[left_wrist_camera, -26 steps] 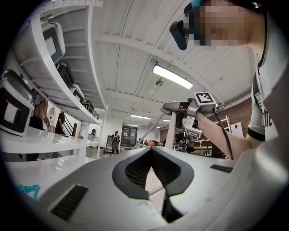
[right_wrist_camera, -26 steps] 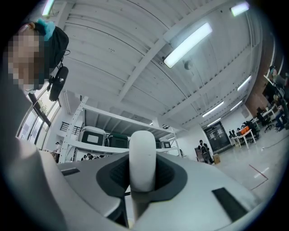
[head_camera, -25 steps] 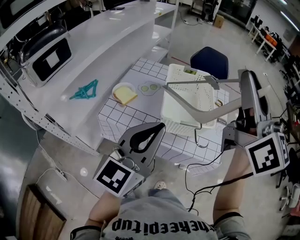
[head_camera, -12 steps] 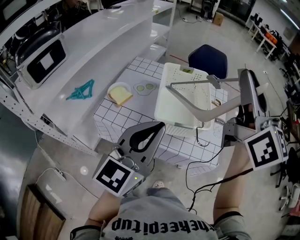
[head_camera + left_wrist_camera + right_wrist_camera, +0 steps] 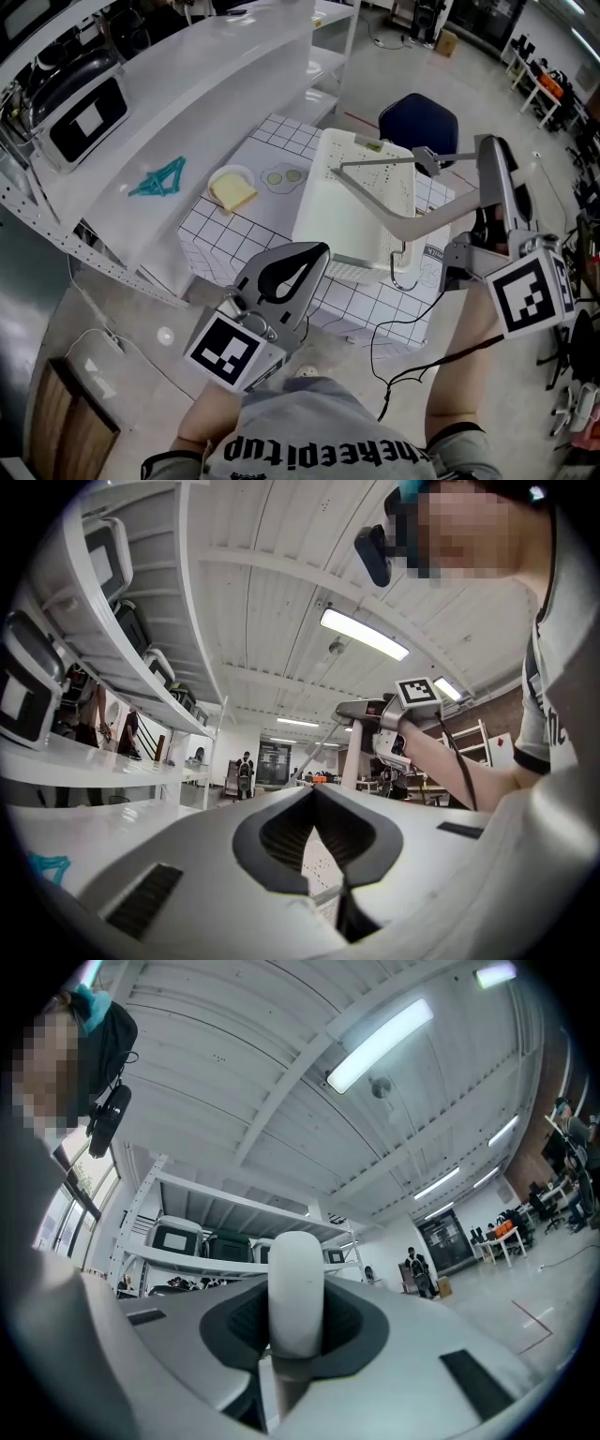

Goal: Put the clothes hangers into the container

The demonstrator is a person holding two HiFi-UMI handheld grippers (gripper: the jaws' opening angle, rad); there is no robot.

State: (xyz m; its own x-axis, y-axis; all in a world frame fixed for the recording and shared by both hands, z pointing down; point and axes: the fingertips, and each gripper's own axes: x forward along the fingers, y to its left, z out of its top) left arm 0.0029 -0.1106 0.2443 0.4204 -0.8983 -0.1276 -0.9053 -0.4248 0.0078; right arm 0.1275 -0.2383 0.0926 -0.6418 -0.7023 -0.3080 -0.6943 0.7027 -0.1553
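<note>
A white perforated container [image 5: 349, 217] stands on the checked table [image 5: 234, 232]. My right gripper [image 5: 489, 164] is shut on one end of a pale grey clothes hanger [image 5: 373, 202]. The hanger reaches left above the container, its wire hook [image 5: 403, 274] dangling at the near rim. In the right gripper view the hanger's white bar [image 5: 296, 1288] stands pinched in my right gripper [image 5: 295, 1330]. My left gripper [image 5: 322, 251] is low at the table's near edge, shut and empty; in its own view my left gripper [image 5: 314, 791] has its tips meeting. A teal hanger [image 5: 159, 178] lies on the white shelf.
A plate with toast [image 5: 230, 189] and a small dish of green slices [image 5: 282, 175] sit on the table left of the container. A blue chair [image 5: 420, 122] stands behind the table. The long white shelf [image 5: 187, 103] runs along the left, and black cables [image 5: 394, 356] hang off the table's front.
Both grippers have drifted a little toward the table. The held hanger now overlaps more of the container. Neither gripper's jaws have changed.
</note>
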